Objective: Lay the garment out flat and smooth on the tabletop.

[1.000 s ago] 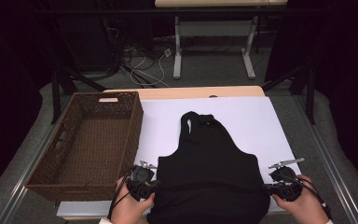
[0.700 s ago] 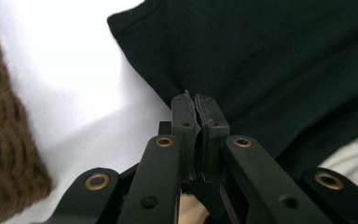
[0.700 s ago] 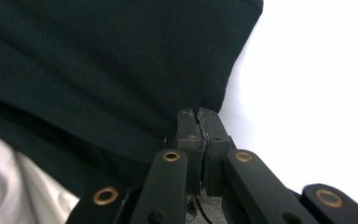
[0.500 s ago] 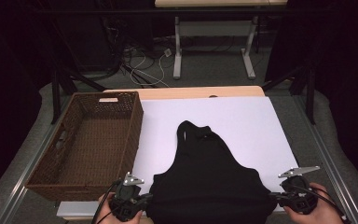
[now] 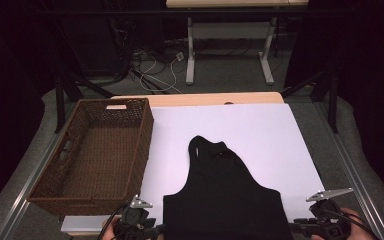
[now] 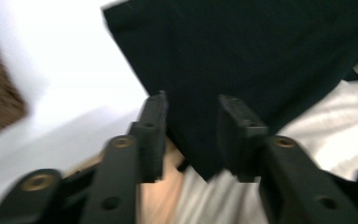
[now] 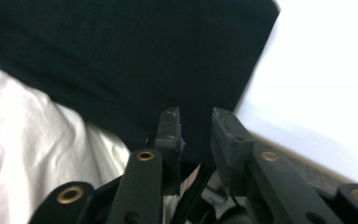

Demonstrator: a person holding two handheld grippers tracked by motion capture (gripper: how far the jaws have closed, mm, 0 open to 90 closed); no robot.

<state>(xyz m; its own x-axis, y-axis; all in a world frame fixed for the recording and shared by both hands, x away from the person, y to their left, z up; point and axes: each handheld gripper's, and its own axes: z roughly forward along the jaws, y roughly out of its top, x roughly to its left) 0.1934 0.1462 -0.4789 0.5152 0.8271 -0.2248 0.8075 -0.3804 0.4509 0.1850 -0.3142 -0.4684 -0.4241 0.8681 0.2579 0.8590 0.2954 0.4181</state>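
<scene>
The black garment (image 5: 225,200) lies flat on the white table surface (image 5: 260,135), its neck end pointing far and its hem hanging over the near edge. The left gripper (image 6: 191,116) sits at the garment's near left corner; its jaws have just been opening and now stand spread, the cloth between them but not pinched. The right gripper (image 7: 195,123) sits at the near right corner, jaws likewise just opened and parted. A brown wicker basket (image 5: 130,165) stands to the left, just beside the garment.
</scene>
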